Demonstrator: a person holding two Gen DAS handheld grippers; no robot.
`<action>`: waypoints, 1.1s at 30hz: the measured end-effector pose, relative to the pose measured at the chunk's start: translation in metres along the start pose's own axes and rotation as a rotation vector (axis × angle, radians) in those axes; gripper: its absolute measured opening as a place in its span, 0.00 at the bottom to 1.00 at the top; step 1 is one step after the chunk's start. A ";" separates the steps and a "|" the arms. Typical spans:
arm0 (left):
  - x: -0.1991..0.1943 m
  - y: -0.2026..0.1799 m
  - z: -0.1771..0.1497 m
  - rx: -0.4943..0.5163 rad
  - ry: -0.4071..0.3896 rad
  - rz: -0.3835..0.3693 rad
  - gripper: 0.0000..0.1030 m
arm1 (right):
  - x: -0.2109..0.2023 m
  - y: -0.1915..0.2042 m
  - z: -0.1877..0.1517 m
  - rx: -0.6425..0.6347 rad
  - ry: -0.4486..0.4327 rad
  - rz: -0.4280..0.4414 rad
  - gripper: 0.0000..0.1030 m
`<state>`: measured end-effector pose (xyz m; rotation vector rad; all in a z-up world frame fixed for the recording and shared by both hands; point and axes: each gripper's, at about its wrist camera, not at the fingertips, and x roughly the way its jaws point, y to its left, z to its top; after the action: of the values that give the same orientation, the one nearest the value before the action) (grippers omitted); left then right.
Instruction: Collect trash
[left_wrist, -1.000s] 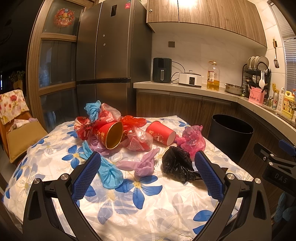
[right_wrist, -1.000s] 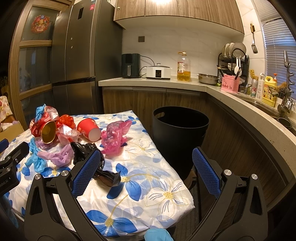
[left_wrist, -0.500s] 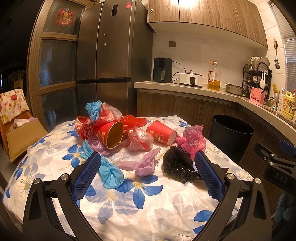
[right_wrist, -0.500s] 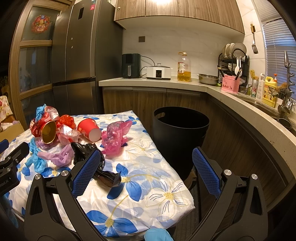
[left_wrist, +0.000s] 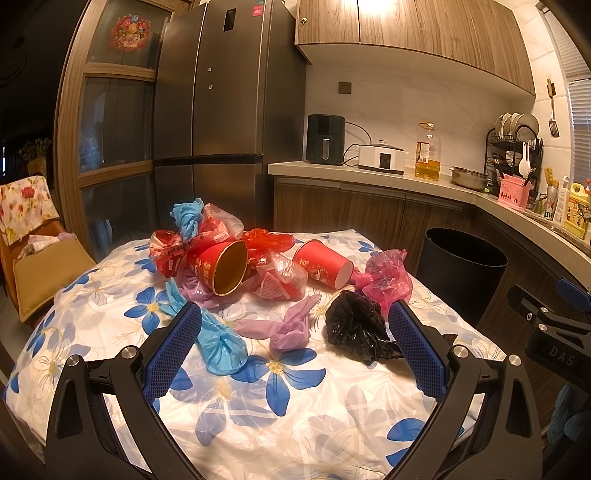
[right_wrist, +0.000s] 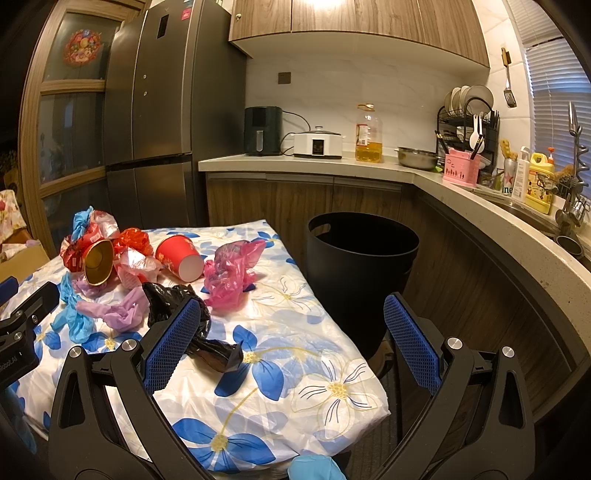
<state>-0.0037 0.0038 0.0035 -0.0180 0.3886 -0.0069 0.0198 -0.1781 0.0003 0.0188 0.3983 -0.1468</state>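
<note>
Trash lies on a table with a blue-flowered cloth (left_wrist: 258, 424): two red paper cups (left_wrist: 221, 267) (left_wrist: 323, 264), a black bag (left_wrist: 356, 328), a pink bag (left_wrist: 388, 282), a purple bag (left_wrist: 288, 326), a light blue bag (left_wrist: 218, 341) and red wrappers. A black bin (right_wrist: 360, 266) stands on the floor right of the table. My left gripper (left_wrist: 291, 347) is open and empty, held above the near side of the table. My right gripper (right_wrist: 291, 339) is open and empty near the table's right edge, with the black bag (right_wrist: 184, 314) by its left finger.
A kitchen counter (right_wrist: 480, 206) curves along the back and right, with an air fryer, cooker, oil bottle and dish rack. A tall fridge (left_wrist: 210, 122) stands behind the table. A chair with a cushion (left_wrist: 44, 273) is at the left.
</note>
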 end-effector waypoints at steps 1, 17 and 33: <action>0.000 0.000 0.000 0.001 0.000 0.002 0.94 | 0.000 0.000 0.000 0.000 0.000 0.001 0.95; 0.000 0.001 0.000 -0.004 0.001 -0.001 0.94 | -0.001 0.002 0.001 -0.001 0.000 -0.001 0.95; 0.003 0.002 -0.003 -0.006 0.003 0.001 0.94 | 0.001 0.002 0.000 -0.002 -0.002 0.000 0.95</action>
<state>-0.0021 0.0055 -0.0007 -0.0243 0.3916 -0.0051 0.0205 -0.1767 0.0000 0.0166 0.3969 -0.1463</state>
